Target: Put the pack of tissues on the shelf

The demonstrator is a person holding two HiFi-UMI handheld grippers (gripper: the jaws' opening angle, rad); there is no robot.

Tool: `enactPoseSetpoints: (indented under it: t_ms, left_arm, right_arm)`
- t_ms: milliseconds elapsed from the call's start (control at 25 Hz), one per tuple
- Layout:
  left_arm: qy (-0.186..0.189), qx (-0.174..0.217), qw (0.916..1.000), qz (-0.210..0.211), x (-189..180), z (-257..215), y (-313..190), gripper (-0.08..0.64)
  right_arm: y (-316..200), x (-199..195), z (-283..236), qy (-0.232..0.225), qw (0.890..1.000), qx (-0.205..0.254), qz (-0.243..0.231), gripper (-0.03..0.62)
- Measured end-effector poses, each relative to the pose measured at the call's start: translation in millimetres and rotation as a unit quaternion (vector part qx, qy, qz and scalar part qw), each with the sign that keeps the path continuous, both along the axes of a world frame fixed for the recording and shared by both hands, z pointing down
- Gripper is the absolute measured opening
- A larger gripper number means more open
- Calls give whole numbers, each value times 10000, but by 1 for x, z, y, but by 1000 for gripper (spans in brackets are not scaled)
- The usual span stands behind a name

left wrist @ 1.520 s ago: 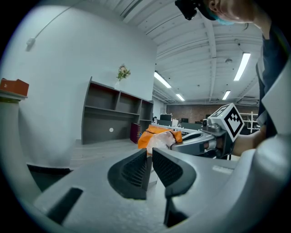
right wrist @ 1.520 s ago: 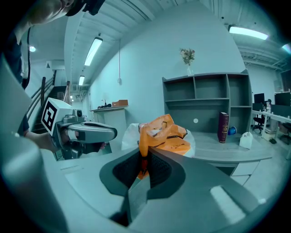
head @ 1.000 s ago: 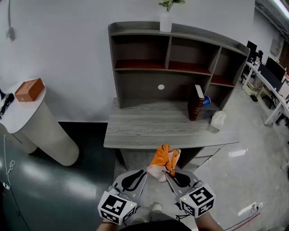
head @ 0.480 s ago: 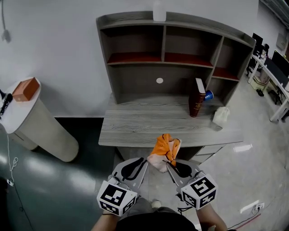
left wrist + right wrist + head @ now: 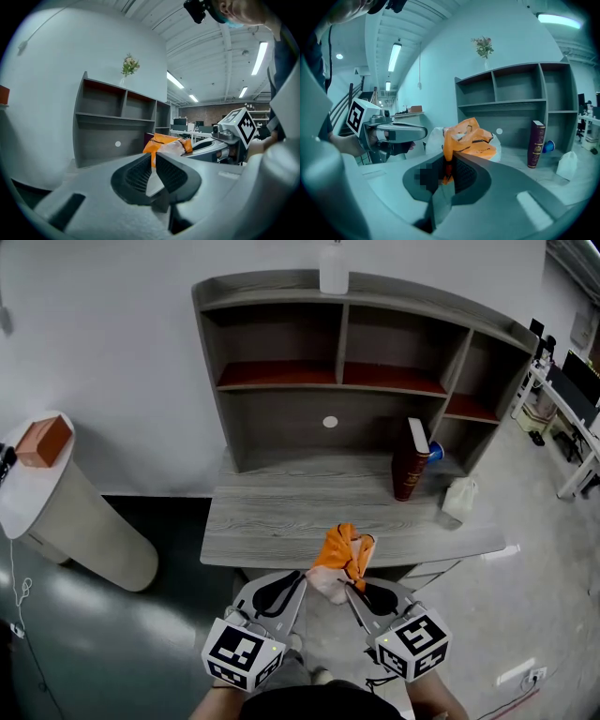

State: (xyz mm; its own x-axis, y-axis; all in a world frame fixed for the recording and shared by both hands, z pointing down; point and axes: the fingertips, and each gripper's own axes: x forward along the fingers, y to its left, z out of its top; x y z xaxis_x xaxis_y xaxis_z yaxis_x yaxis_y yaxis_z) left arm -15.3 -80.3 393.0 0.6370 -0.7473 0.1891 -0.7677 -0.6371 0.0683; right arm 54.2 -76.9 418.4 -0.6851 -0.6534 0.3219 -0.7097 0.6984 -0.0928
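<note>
The pack of tissues (image 5: 339, 554), orange and white plastic, hangs in the air just in front of the desk's front edge. My right gripper (image 5: 349, 585) is shut on its orange end; in the right gripper view the pack (image 5: 471, 138) rises from between the jaws of that gripper (image 5: 449, 161). My left gripper (image 5: 298, 577) sits close beside the pack on the left, its jaws shut with nothing seen between them (image 5: 153, 161). The pack (image 5: 166, 143) shows just beyond its tips. The grey shelf unit (image 5: 281, 418) stands at the back of the desk (image 5: 272, 526).
A dark red book (image 5: 409, 460) stands upright on the desk's right part, with a blue cup (image 5: 434, 451) behind it and a white jug (image 5: 457, 498) near the right edge. A white vase (image 5: 334, 273) tops the shelf. A round white stand (image 5: 66, 521) at left carries a brown box (image 5: 42, 442).
Both grippers and the held pack have come closer to the desk's front edge. The shelf and desk sit lower and larger in the head view. The grip is unchanged.
</note>
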Motion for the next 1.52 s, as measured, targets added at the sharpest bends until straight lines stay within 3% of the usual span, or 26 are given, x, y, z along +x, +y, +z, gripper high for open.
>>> enactPoseSetpoints:
  t_ms: [840, 1520]
  left_arm:
    - [73, 38, 9989, 453, -27, -11, -115, 11]
    - [217, -85, 9952, 954, -53, -11, -161, 11]
  right_arm:
    - [-114, -17, -24, 219, 9985, 186, 458, 21]
    - [-173, -45, -52, 490, 9961, 297, 677, 21]
